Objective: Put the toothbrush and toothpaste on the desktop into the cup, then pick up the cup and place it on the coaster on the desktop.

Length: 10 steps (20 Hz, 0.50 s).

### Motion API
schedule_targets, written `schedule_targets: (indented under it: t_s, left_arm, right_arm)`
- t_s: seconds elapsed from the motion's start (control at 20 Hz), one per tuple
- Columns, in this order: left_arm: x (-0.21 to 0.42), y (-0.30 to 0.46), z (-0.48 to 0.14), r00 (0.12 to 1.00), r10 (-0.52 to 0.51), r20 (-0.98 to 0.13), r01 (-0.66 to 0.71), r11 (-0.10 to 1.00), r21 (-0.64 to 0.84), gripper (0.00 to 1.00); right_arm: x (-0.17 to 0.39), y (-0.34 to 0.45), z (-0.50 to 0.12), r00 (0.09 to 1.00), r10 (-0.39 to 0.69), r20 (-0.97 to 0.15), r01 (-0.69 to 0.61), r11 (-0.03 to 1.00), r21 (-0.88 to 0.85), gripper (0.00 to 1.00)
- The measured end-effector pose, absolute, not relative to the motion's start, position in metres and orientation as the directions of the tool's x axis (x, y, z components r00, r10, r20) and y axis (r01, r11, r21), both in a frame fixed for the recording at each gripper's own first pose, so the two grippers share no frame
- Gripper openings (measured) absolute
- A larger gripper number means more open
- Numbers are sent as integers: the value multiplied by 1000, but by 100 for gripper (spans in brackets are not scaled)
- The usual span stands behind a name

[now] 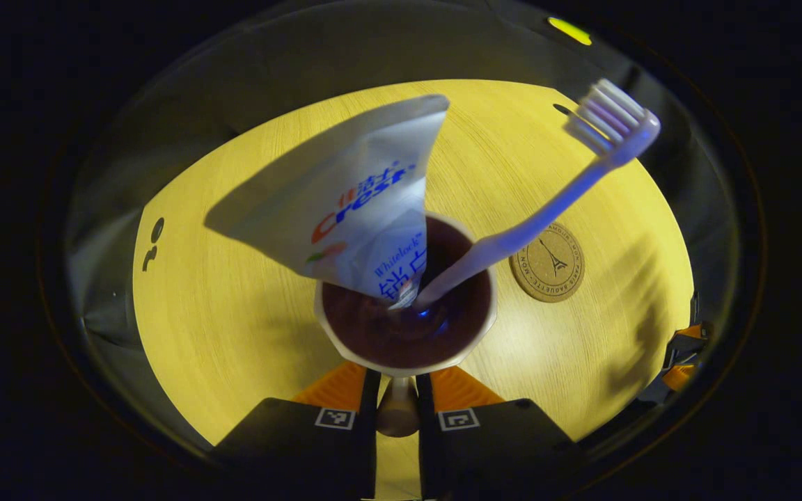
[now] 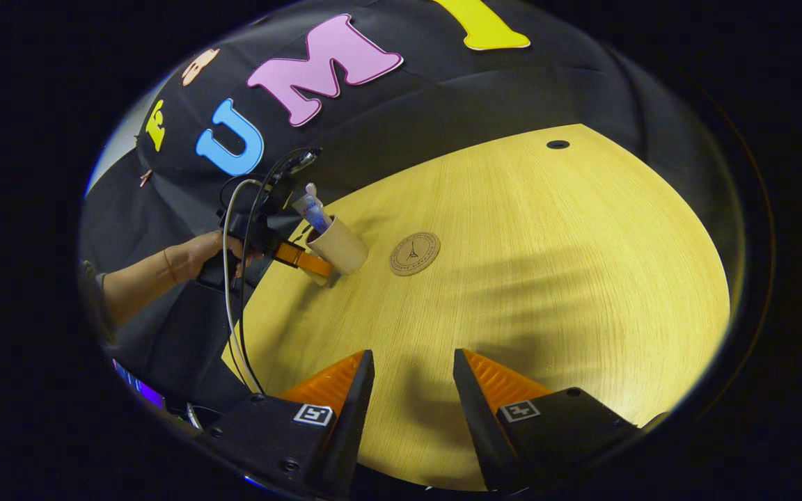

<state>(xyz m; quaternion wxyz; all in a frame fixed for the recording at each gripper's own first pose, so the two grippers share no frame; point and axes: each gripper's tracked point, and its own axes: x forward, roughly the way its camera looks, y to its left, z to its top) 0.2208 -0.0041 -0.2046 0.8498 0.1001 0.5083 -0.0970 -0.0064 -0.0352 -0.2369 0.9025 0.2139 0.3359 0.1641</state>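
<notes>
- My left gripper [image 1: 397, 390] is clamped on the near rim of the cup [image 1: 406, 316] — one finger on each side of its wall.
- The toothpaste [image 1: 345, 209] and the toothbrush [image 1: 547, 209] both stand in the cup, leaning apart, brush head up.
- The coaster [image 1: 547, 262] lies on the wooden desktop [image 1: 234, 313] just beside the cup, not under it.
- My right gripper [image 2: 413, 390] is spread wide, gripping nothing — it hovers over bare desktop, well apart from the cup.
</notes>
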Motion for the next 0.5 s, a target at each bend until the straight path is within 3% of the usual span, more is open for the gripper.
schedule_targets:
  t_s: [0.05, 0.1, 0.45, 0.5]
  left_arm:
    - [222, -5, -204, 470, -67, -880, 274, 959, 73, 24]
    - [223, -5, -204, 474, -69, -878, 272, 960, 71, 29]
    - [222, -13, -196, 521, -92, -849, 256, 965, 52, 24]
    - [223, -14, -192, 533, -94, -841, 258, 965, 55, 29]
  right_arm:
    - [-6, -36, -237, 721, 439, -536, -151, 855, 497, 71]
    - [-6, -37, -237, 722, 437, -536, -148, 855, 498, 71]
    - [-8, -43, -234, 730, 429, -532, -148, 859, 490, 71]
    - [-8, -44, -233, 730, 429, -532, -147, 859, 491, 71]
